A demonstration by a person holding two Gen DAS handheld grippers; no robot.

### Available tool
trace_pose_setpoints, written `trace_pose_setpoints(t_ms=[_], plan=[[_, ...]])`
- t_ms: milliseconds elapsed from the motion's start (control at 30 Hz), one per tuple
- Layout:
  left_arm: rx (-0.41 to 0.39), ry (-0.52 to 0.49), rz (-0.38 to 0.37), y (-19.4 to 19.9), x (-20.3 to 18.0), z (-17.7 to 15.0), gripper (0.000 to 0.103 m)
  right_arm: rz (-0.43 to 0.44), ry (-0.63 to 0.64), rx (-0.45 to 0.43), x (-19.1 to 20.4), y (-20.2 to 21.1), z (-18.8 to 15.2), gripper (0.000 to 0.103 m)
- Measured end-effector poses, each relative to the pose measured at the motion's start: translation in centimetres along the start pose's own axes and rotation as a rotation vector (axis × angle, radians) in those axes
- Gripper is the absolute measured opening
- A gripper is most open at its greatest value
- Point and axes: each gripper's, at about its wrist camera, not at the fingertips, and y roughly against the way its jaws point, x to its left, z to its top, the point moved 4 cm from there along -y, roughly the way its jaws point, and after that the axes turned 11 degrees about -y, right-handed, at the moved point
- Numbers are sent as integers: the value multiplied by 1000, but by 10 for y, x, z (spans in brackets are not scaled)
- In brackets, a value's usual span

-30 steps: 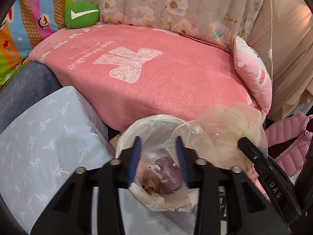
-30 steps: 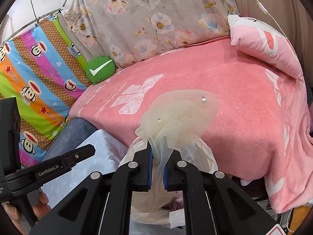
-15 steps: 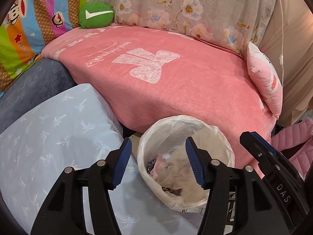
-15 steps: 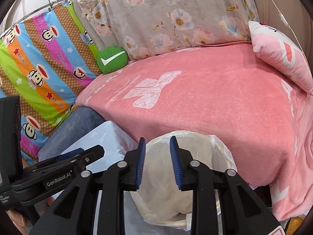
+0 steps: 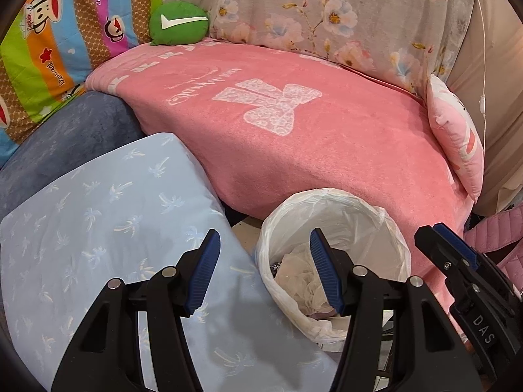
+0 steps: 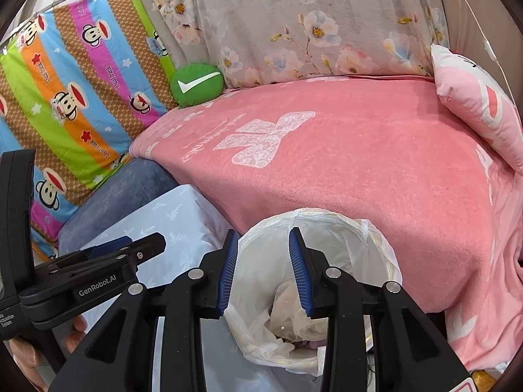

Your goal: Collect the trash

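At lower left of the right wrist view the left gripper comes in from the side; in its own view its jaws stand apart with nothing between them, over the pale blue cushion and the bin's rim. At lower centre the right gripper has its jaws opening, empty, above the lined trash bin, where the cream mesh scrap lies crumpled on other rubbish. The drop looks done, so a good finish would be to let the jaws clear the thin liner before lifting away, lest a pad snag it. Behind, a pink blanket covers the seat, with a green cushion at upper left and a pink pillow at right.
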Motion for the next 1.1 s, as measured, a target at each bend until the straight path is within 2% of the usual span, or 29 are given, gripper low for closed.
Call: trace_pose_setpoints(t_ms=[433, 567, 767, 1100], plan=[[-1, -4, 77, 9, 15, -25, 68, -56, 103, 49, 12, 2, -27, 34], [9, -5, 94, 10, 18, -35, 69, -77, 133, 60, 14, 3, -37, 37], [31, 4, 110, 10, 21, -49, 73, -93, 144, 80, 12, 4, -49, 37], [52, -12, 132, 11, 16, -65, 74, -124, 158, 101, 8, 6, -68, 37]])
